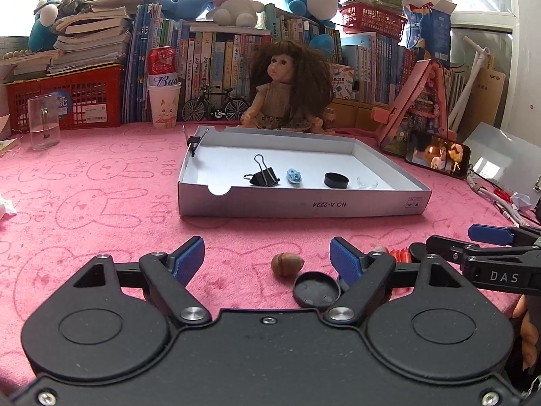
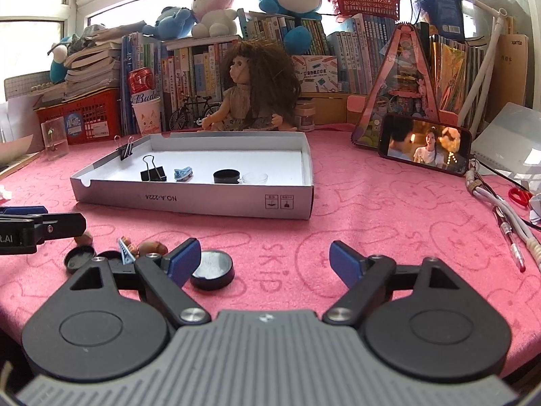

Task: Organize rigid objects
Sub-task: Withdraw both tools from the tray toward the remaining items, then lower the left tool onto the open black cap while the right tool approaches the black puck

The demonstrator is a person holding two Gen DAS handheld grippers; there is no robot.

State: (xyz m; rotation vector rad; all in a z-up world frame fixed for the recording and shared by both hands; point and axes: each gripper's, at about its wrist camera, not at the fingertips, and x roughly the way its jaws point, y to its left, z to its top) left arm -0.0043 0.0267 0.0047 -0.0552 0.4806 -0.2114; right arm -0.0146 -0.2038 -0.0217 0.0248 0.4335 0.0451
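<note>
Left wrist view: the left claw (image 1: 267, 257) stands wide open and empty above the pink desk (image 1: 101, 209). Just ahead of its right finger lie a brown nut (image 1: 286, 264) and a black cap (image 1: 316, 289), the cap touching or almost touching that finger. Beyond that finger a few orange pieces (image 1: 399, 253) show, too hidden to identify. Farther ahead sits a shallow white box (image 1: 297, 203); inside it, in a row, are a black binder clip (image 1: 265, 177), a small blue item (image 1: 294, 176), a black ring (image 1: 336, 180) and a clear piece (image 1: 367, 182). Another clip (image 1: 193, 142) is pinned on the box's far left wall.

Right wrist view: the right claw (image 2: 265, 258) is also wide open with nothing between its fingers. A black lid with a pale inside (image 2: 212, 269) lies just beside its left finger, whether touching it cannot be told. Farther left are a second nut (image 2: 152, 247), a small striped blue piece (image 2: 125, 253) and the flat black cap (image 2: 79, 258), near the left claw's tip. The box is ahead and to the left. A phone (image 2: 424, 149) leans upright ahead to the right, and a pen (image 2: 510, 242) lies at the far right.
</note>
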